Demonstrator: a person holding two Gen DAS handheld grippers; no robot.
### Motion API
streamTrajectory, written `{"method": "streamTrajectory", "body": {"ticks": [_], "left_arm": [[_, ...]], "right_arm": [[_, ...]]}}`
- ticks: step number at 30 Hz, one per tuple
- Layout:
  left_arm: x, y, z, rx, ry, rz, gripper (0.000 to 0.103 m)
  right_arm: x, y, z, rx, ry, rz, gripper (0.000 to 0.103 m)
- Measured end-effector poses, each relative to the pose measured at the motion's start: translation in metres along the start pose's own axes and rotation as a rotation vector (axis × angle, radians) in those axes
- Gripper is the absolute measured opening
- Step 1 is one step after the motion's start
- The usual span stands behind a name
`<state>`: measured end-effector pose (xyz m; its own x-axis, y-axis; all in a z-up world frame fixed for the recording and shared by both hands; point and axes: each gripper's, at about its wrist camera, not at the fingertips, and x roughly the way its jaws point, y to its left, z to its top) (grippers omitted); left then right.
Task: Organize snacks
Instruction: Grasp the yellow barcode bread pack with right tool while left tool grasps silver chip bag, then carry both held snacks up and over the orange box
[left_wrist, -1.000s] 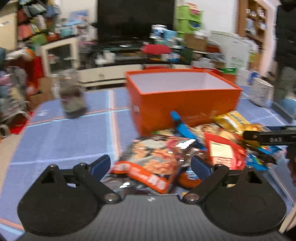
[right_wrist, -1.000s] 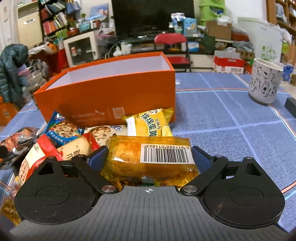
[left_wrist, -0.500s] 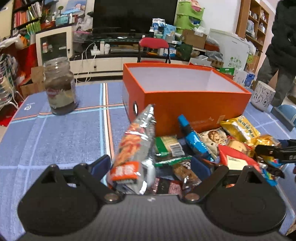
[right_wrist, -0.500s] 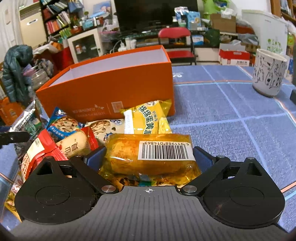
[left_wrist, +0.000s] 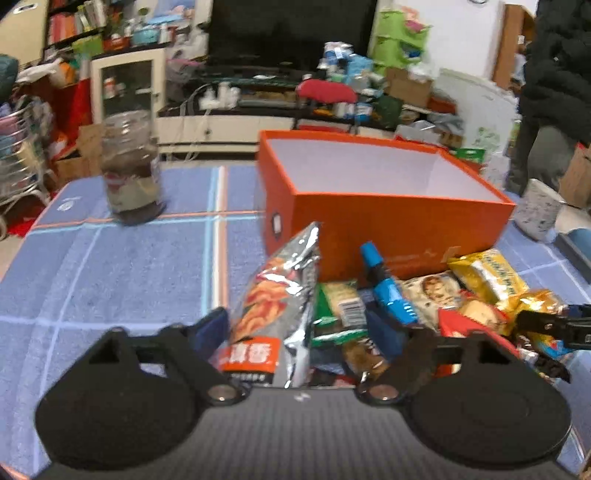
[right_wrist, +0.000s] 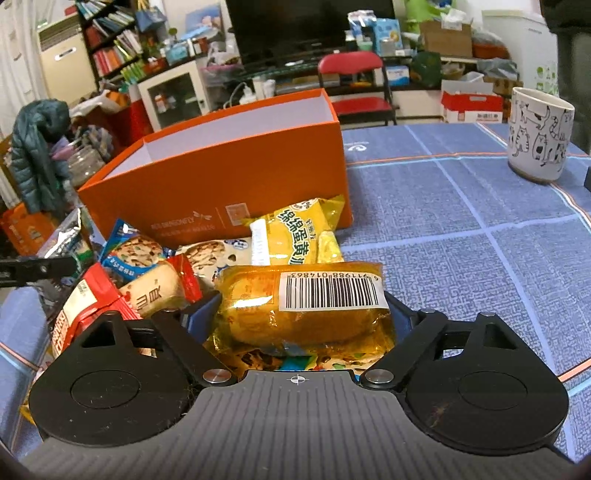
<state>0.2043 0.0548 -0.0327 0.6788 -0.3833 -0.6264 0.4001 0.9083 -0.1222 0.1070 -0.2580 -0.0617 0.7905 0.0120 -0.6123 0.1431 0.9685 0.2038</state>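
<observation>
Cluttered living room behind: TV, shelves, red chair. Blue checked tablecloth (left_wrist: 122, 266) is carrying an open orange box (left_wrist: 388, 218), interior showing nothing, with a heap of snacks lying just in front of it

Left gripper (left_wrist: 299, 328): jaws have just been closing, from wide a second ago to about half now. Silver chip bag (left_wrist: 277, 306), lying flat a second ago, is now standing on edge between the fingers; left pad is touching it, right pad is sitting apart, among other packets. Counting this claw as released, not yet pinching

Right gripper (right_wrist: 301, 314): jaws have just been closing too, though less. Amber cake pack (right_wrist: 306, 314) is filling the gap and both pads are touching its ends; reading this as a clenched hold on the pack, still resting on the heap, place unchanged from a second ago

Meaning for the task: both claws are committing to a packet each, nothing boxed yet; lift and carry to the box looks next

Writing:
- cake pack barcode label, upside down, digits roughly 6911988 014863
- yellow pack (right_wrist: 301, 230) with large green Chinese characters
- chip bag with white Chinese characters on an orange panel
- box front bearing small white print, too fine to read
- white mug (right_wrist: 537, 136) with cat drawings, well apart on the right
- jar (left_wrist: 131, 173) standing left, label blurred
</observation>
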Motion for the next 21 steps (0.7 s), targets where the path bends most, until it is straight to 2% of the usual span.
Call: {"method": "streamTrajectory", "body": {"ticks": [2, 3, 4, 9, 18, 21], "left_arm": [[-0.002, 0.004, 0.001, -0.024, 0.004, 0.012, 0.055], [-0.004, 0.007, 0.002, -0.039, 0.005, 0.010, 0.047], [-0.005, 0.009, 0.003, -0.051, 0.006, 0.011, 0.045], [-0.009, 0.012, 0.002, -0.048, 0.014, 0.001, 0.044], [-0.009, 0.006, 0.001, 0.005, 0.020, 0.041, 0.040], [-0.009, 0.004, -0.002, 0.007, -0.009, 0.014, 0.045]], "right_arm": [[-0.002, 0.000, 0.001, 0.006, -0.003, 0.000, 0.075], [-0.003, 0.000, 0.001, 0.010, -0.008, 0.004, 0.075], [-0.005, 0.002, 0.001, 0.004, -0.012, 0.008, 0.074], [-0.010, 0.017, 0.000, -0.074, -0.038, -0.004, 0.074], [-0.020, 0.019, 0.004, -0.073, -0.052, 0.029, 0.074], [-0.021, 0.019, 0.005, -0.071, -0.047, 0.042, 0.074]]}}
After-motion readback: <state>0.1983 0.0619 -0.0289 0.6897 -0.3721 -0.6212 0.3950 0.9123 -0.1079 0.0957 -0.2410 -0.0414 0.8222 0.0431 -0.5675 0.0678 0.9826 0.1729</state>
